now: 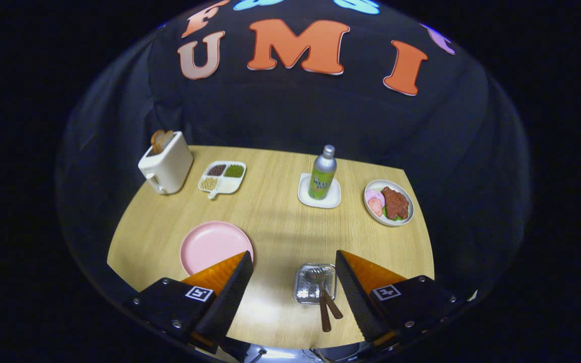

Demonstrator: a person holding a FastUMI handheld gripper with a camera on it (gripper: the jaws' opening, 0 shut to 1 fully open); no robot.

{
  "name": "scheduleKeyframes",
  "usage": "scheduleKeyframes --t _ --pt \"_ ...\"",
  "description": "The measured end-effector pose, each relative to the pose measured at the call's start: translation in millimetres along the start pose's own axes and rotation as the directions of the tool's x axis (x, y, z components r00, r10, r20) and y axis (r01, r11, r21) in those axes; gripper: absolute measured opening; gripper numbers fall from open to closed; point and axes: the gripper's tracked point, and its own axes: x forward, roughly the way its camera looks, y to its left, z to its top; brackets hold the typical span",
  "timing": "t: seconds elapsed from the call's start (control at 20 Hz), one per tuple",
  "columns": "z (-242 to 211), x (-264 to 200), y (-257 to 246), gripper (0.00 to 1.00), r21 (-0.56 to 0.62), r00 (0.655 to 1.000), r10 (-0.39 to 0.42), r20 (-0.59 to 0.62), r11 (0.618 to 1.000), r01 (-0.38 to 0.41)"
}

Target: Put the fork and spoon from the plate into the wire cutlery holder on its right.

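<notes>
Fork and spoon [323, 297] look like they're already sitting in the wire cutlery holder [314, 284], heads down in the basket and the brown handles sticking out over its near rim toward the camera, leaning a bit apart from each other. Can't really tell which one is the fork and which the spoon from here, the heads are a shiny jumble inside the mesh. The pink plate [215, 245] to the left of the holder is bare, which fits: it reads as job done, or close enough. The claw [293, 264] is wide open with nothing in it, one finger overlapping the near edge of the plate and the other just right of the holder, so the holder sits between the fingers, nearer the right one. My guess is it's spread like that because it just has no reason to pinch anything now, and being up and off the worktop [270, 217] keeps it from knocking the handles. Handles poking out at an angle makes sense too, they're longer than the basket is deep, so they lean on the rim. Rest of the stuff is well beyond the fingers and out of the way: toaster [167, 164] with bread in it, a divided snack tray [222, 176], a bottle [323, 174] on a small white dish [319, 199], and a plate of meat [389, 202] off to the right.
</notes>
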Motion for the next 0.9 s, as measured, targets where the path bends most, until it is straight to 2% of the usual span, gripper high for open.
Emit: scheduleKeyframes --t 0.15,0.4,0.9 --pt "32.2 -24.2 12.7 0.98 0.051 0.991 -0.007 0.135 0.999 0.0" --pt "53.6 -46.3 6.6 0.98 0.077 0.954 -0.07 0.292 0.996 0.05" --pt "59.7 -56.5 18.6 0.98 0.095 0.926 -0.062 0.371 0.995 0.028"
